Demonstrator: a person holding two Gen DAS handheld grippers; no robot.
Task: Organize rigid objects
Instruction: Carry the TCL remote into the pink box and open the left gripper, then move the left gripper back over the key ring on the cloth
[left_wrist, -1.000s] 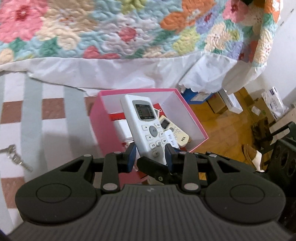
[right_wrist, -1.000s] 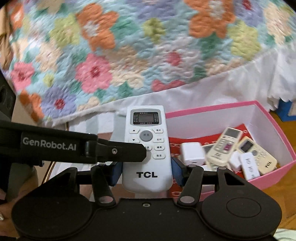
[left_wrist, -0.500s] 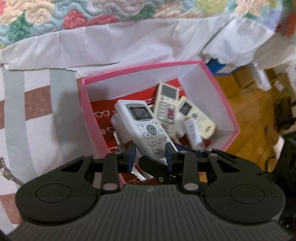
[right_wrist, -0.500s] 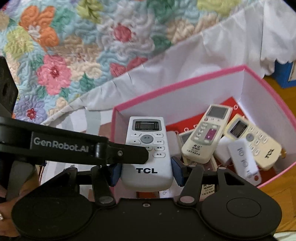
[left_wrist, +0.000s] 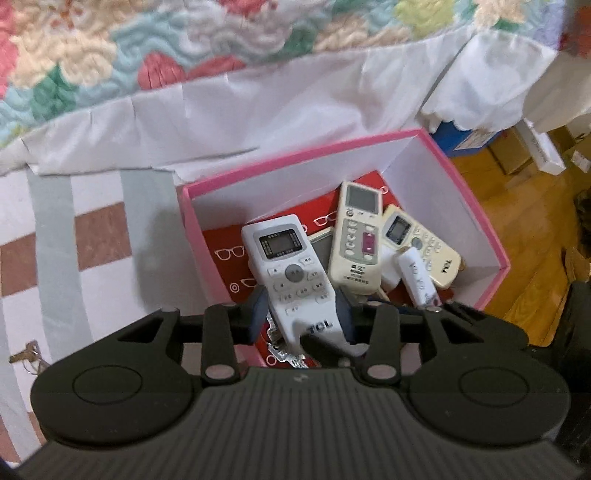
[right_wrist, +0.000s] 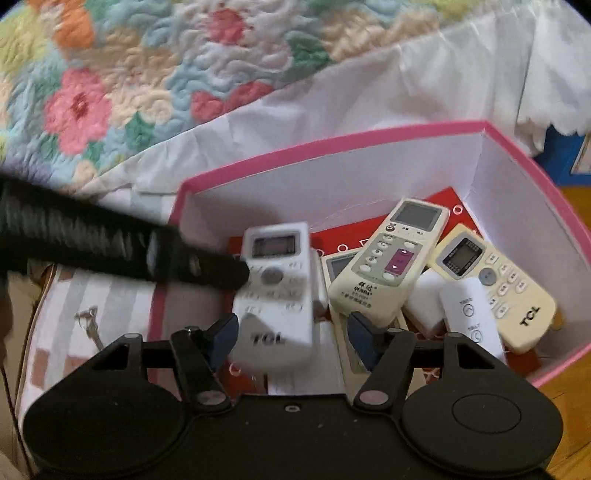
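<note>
Left claw (left_wrist: 301, 310) is closed on the lower end of a white remote control (left_wrist: 293, 275), its blue pads pressing both long edges just above the printed letters TCL; right claw (right_wrist: 290, 334) stands spread, its blue pads apart from the same remote (right_wrist: 275, 295), which sits between them over the near left part of a pink box (left_wrist: 476, 221); whether the remote already rests on the box floor cannot be told; it is a rigid plastic shell, probably light, smooth and a little slippery, so the flat narrow sides below the buttons look like the safest hold, away from the small screen; inside the box lie a cream remote (right_wrist: 391, 258) with a purple panel and small unreadable print, a yellowed remote (right_wrist: 495, 284) marked TCL, and a small white remote (right_wrist: 469, 317); the red box floor shows white spectacle drawings; keys (left_wrist: 26, 352) lie on the striped sheet (left_wrist: 99, 266) beside the box, below a flowered quilt (right_wrist: 147, 74).
</note>
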